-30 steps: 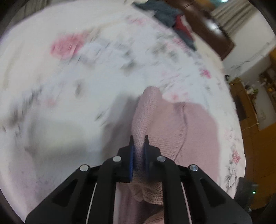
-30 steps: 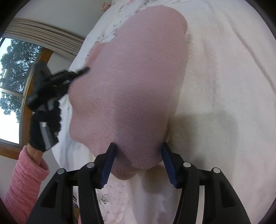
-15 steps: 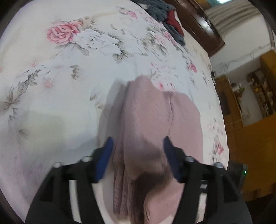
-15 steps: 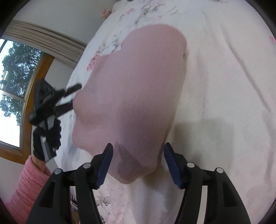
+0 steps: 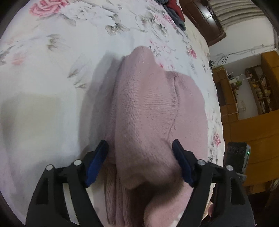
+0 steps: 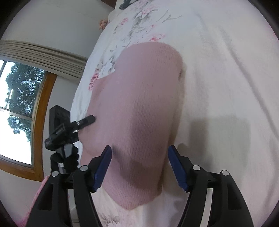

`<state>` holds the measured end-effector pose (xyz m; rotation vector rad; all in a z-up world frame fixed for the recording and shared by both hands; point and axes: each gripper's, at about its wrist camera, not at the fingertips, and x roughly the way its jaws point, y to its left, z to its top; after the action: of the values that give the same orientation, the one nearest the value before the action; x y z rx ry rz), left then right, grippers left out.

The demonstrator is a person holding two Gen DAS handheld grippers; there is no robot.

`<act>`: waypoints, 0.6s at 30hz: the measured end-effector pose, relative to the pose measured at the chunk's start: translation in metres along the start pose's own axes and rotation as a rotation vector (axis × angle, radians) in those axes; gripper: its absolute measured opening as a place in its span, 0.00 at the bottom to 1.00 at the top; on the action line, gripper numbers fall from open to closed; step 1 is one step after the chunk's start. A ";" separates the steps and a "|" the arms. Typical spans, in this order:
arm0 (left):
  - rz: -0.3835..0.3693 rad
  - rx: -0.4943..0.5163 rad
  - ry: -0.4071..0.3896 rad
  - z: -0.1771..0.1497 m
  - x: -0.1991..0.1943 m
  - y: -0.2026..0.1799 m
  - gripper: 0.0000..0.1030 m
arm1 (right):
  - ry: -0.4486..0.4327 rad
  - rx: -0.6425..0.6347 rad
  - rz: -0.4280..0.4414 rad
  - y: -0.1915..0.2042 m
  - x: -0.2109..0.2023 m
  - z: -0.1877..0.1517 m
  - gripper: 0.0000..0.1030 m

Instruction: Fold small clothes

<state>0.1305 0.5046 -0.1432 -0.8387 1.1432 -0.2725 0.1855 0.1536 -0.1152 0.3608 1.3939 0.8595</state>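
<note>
A pink knitted garment [image 5: 148, 111] lies folded on the floral bedsheet [image 5: 52, 73], one thick fold bulging up along its left side. My left gripper [image 5: 140, 160] is open, its blue-padded fingers standing either side of the garment's near end without pinching it. In the right wrist view the same pink garment [image 6: 137, 111] spreads smooth across the sheet [image 6: 226, 69]. My right gripper [image 6: 140, 167] is open too, its fingers straddling the near edge. The left gripper [image 6: 85, 120] shows there at the garment's left edge, held by a gloved hand [image 6: 64, 157].
Dark and red clothes [image 5: 174, 12] are heaped at the far end of the bed by a dark wooden headboard [image 5: 205, 19]. Wooden shelves [image 5: 252, 90] stand to the right. A window [image 6: 15, 111] with a wooden frame lies beyond the bed's left edge.
My left gripper has opened and let go of the pink garment's fold, which now rests on the bed. The right gripper stayed open and drew back a little.
</note>
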 end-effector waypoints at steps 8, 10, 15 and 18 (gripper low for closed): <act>-0.040 0.070 0.041 0.004 0.026 -0.017 0.82 | 0.023 0.157 0.193 -0.025 0.049 0.021 0.88; -0.011 0.078 0.039 0.005 0.030 -0.022 0.79 | 0.022 0.176 0.198 -0.024 0.058 0.025 0.86; -0.046 0.089 0.028 -0.003 0.022 -0.034 0.38 | 0.021 0.099 0.183 -0.005 0.039 0.021 0.64; -0.143 0.074 -0.006 -0.017 0.009 -0.045 0.36 | 0.018 0.072 0.223 0.006 0.016 0.011 0.60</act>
<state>0.1296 0.4614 -0.1203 -0.8563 1.0629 -0.4280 0.1931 0.1715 -0.1203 0.5732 1.4218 0.9978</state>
